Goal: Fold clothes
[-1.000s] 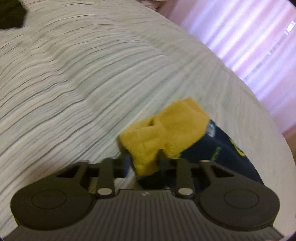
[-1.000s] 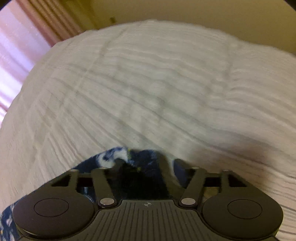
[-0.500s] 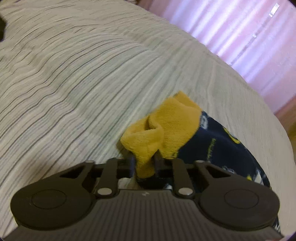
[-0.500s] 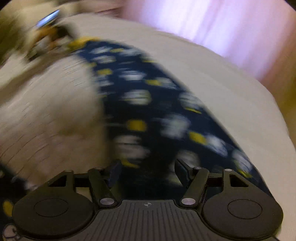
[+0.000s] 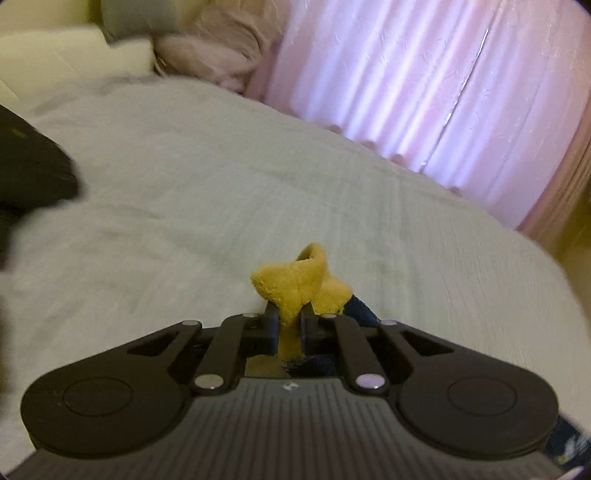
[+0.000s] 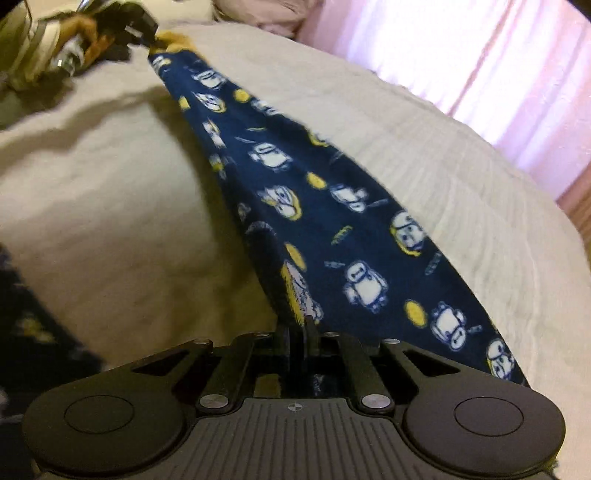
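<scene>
Now both tools pinch the navy garment (image 6: 332, 206): left tool (image 5: 288, 317) its yellow cuff (image 5: 291, 284), right tool (image 6: 297, 332) the opposite end.

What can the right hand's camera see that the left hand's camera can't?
Only the right view shows the navy cloth stretched out long, with little white robots printed on it, and the left gripper far off pinching its yellow end. Only the left view shows the yellow cuff up close, and a dark item at the left edge. Both show the white bed and pink curtains.
</scene>
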Action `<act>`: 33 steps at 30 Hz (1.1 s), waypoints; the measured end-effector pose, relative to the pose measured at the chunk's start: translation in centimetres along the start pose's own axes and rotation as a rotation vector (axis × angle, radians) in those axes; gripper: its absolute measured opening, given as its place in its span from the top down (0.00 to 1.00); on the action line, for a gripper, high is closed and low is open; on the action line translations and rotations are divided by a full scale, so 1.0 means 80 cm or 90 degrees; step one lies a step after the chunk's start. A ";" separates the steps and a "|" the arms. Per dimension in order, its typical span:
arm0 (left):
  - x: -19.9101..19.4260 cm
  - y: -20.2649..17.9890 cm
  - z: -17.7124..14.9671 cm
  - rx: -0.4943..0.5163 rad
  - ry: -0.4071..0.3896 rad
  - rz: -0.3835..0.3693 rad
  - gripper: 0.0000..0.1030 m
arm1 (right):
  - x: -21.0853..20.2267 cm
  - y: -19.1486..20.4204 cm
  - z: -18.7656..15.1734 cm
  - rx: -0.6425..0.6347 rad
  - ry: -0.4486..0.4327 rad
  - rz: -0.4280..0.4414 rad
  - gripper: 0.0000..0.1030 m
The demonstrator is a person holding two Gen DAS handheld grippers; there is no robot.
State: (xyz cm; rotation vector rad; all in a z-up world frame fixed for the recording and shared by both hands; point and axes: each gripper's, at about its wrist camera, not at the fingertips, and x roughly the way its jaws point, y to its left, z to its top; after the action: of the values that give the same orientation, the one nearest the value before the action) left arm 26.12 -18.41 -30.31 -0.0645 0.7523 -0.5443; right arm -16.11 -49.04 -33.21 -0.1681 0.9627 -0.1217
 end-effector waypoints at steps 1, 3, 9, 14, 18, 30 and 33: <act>-0.002 0.010 -0.014 0.015 0.022 0.028 0.91 | -0.001 0.002 0.000 -0.004 0.004 0.028 0.95; 0.007 0.028 -0.046 0.038 0.092 0.081 0.87 | 0.019 0.012 -0.006 -0.002 0.027 0.063 0.95; 0.004 0.043 -0.066 0.055 0.153 0.192 0.69 | 0.042 0.018 -0.011 0.010 0.102 0.122 0.45; -0.021 0.039 -0.027 0.061 0.107 0.221 0.69 | -0.006 -0.078 -0.011 0.184 0.069 0.127 0.40; 0.016 0.002 0.013 0.070 0.085 0.149 0.30 | -0.012 -0.171 -0.019 0.280 0.071 -0.008 0.40; 0.189 -0.076 0.019 0.173 0.182 0.103 0.88 | 0.108 -0.308 -0.003 0.377 0.050 -0.013 0.40; 0.185 -0.083 0.020 0.234 0.130 0.131 0.97 | 0.121 -0.317 -0.007 0.393 0.043 0.036 0.96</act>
State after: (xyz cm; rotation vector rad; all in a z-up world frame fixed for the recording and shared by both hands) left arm 33.09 -31.58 -36.84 0.4103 0.8359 -0.4891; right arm -11.79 -75.66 -36.35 0.4340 0.9553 -0.3666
